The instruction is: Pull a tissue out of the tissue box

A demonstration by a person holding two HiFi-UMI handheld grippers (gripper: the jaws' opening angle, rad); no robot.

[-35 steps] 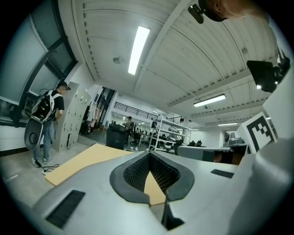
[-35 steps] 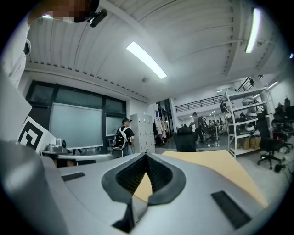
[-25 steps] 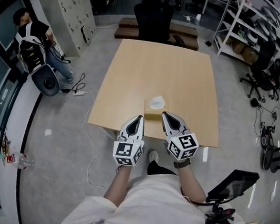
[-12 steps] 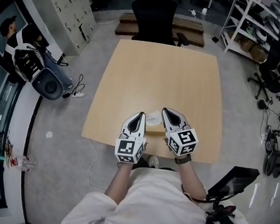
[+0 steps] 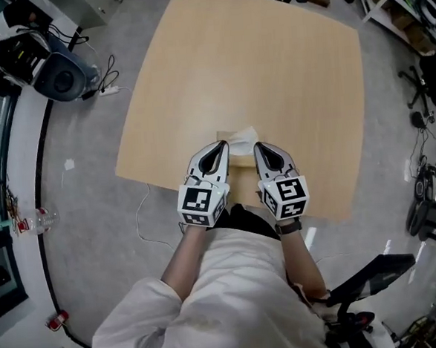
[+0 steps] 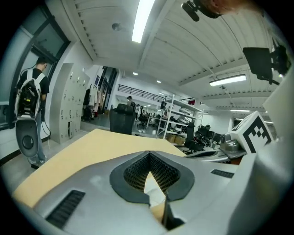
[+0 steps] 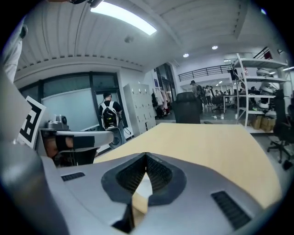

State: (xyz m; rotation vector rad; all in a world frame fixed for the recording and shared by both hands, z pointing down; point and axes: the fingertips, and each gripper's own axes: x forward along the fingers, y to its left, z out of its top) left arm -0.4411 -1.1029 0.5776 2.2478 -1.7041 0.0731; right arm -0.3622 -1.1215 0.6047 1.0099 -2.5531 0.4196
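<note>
Moved since earlier: both claws have come forward and down over the near edge of the table. A second ago the tissue box lay just beyond their tips; now they flank it.
Left claw: jaws together, nothing gripped. In its own view the tips meet, and only a narrow notch behind them shows white tissue and tan card below.
Right claw: jaws together as well, holding nothing, with the same sliver of tissue and box seen through its notch.
Tissue box: tan, near the table's front edge, lying between the two claws and partly covered by them in the head view.
Tissue: a white tuft standing out of the box top, just ahead of and between the two claw tips. Neither claw touches it as far as I can tell.
Step in hand: the approach; the pull has not begun.
Doing it well: one claw likely needs to open before it reaches the tuft, then close low on the tuft where the paper is bunched, not on a loose corner.
Other claw: probably best pressed closed on the box top or side, so that the light box stays put.
Pull: straight up and steady, along the slot.
Risk: a thin pinch may tear the sheet, and an unheld box may lift with it.
</note>
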